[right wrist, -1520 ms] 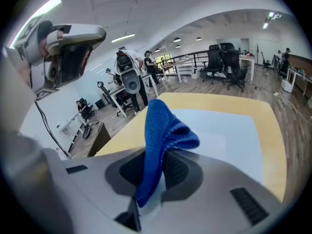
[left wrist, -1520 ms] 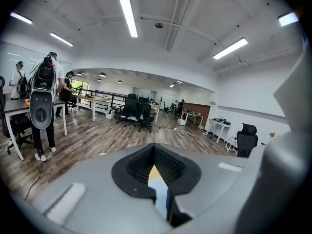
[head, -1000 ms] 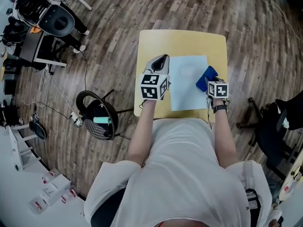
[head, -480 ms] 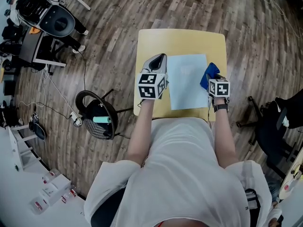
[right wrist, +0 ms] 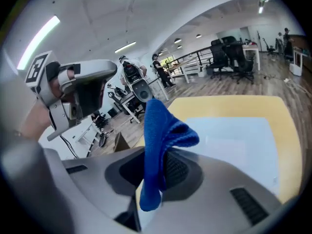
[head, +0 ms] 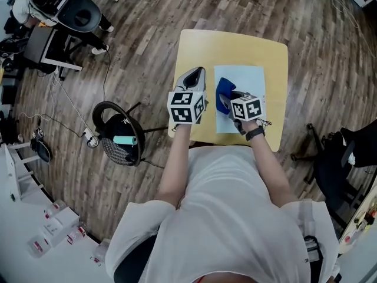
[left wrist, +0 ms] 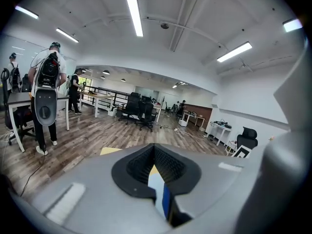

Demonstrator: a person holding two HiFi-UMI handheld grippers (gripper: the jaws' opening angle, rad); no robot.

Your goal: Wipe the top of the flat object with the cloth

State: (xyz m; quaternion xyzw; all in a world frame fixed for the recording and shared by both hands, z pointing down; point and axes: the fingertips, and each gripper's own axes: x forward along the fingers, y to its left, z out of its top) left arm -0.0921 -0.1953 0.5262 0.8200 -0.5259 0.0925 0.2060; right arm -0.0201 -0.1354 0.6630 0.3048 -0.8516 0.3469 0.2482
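Cloth, blue, was pinched between the jaws of the right tool, bunched upright over the near-left part of the sheet. Beside it the left tool was pressed together with nothing in it, over the worktop just left of the sheet. Pale sheet lay flat on the yellow worktop. Wood floor beyond.

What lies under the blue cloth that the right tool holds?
The pale flat sheet, lying on the yellow table. The blue cloth, clamped in the right tool, covers the patch of sheet directly below it, so that part cannot be seen.
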